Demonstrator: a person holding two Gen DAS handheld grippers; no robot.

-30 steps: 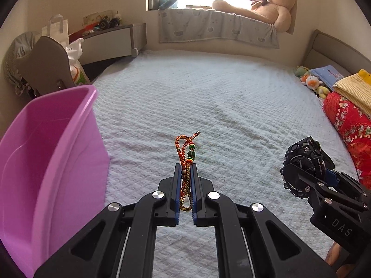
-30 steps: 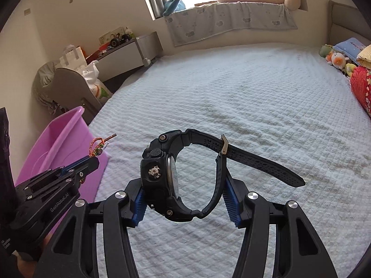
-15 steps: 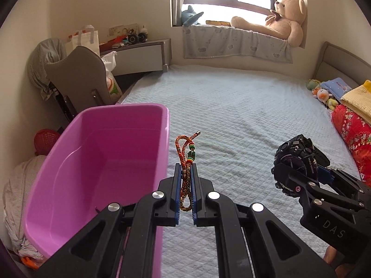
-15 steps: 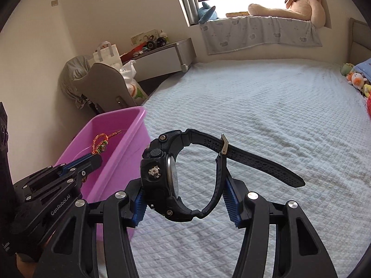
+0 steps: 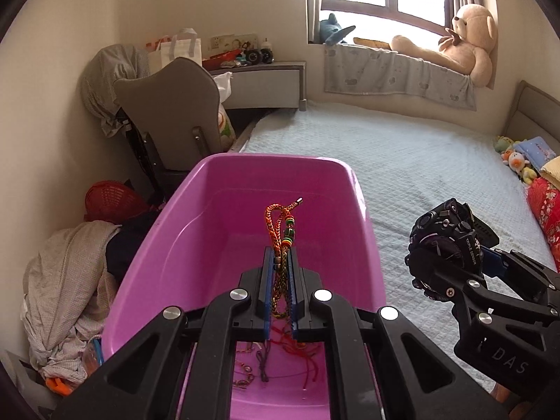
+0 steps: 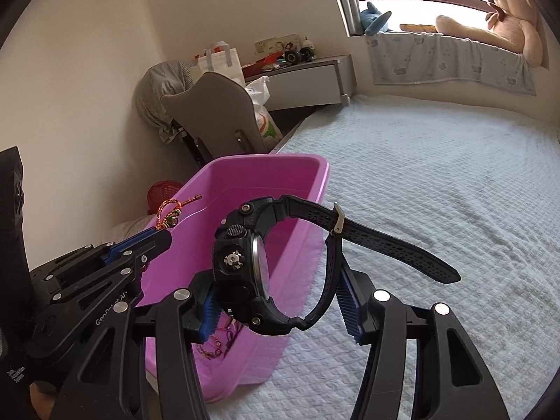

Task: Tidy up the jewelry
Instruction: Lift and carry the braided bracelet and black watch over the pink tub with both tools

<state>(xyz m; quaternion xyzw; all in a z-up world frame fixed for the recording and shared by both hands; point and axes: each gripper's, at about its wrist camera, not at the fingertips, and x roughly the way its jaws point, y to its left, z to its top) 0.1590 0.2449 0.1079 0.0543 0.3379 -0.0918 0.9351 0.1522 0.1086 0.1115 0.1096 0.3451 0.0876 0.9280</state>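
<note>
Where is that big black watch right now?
In the right wrist view the black watch sits centre frame, clamped in the right tongs, held in the air over the near right edge of the pink tub on the bed.

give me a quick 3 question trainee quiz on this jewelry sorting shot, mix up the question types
1. True or false: the left tongs are shut on the braided bracelet.
2. What do the right tongs hold? A) black watch B) necklace C) ring
3. Fill in: some jewelry already lies in the pink ____.

Key: 1 true; 2 A; 3 bin
</note>
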